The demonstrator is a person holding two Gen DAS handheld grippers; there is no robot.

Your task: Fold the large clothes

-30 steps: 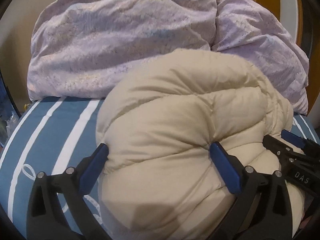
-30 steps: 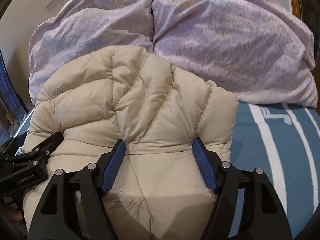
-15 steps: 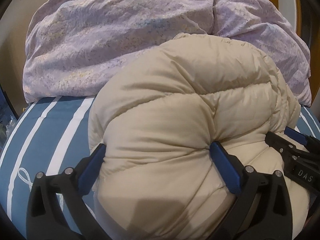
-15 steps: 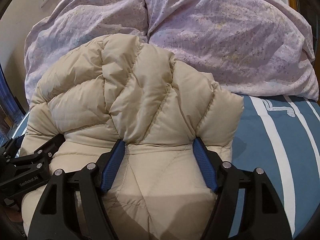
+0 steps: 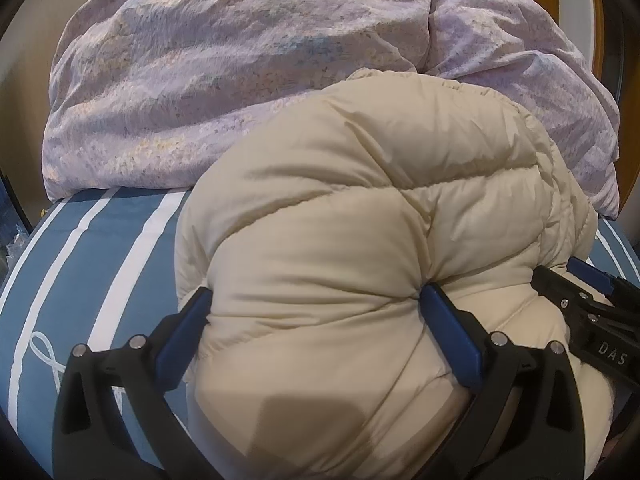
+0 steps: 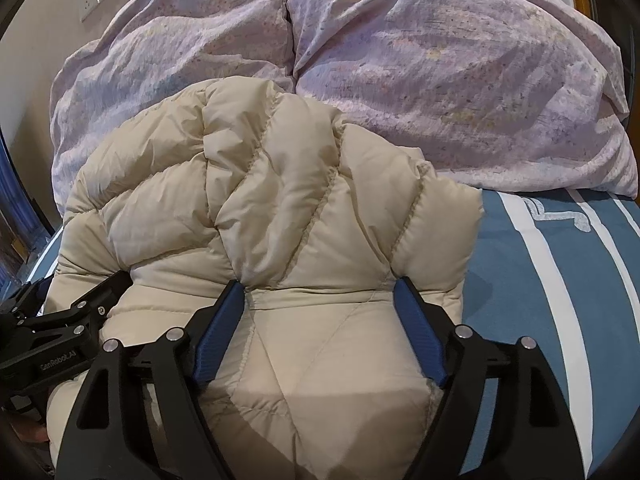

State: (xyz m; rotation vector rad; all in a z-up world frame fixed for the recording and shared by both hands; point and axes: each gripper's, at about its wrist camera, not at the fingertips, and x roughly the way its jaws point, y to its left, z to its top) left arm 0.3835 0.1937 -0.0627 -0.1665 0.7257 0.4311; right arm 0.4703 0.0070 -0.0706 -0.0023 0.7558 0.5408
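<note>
**Left wrist and right wrist views: jacket pinned at both sides**

We clamp the left hand-held gripper [image 5: 316,300] and right hand-held gripper [image 6: 320,284] on the puffy jacket [image 5: 360,208], bunched on the bed [image 5: 100,248] ahead of us, so its springy bulk stays compressed. Beyond lies the duvet [image 6: 440,60].

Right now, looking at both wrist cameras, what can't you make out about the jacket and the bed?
- Puffer jacket: sleeves, collar and zipper are folded out of sight in both views.
- Jacket's near edge: cut off by the bottom frame, behind the left gripper and right gripper.
- Striped bedsheet under the jacket: covered.
- Headboard area: hidden by the lilac duvet.
</note>
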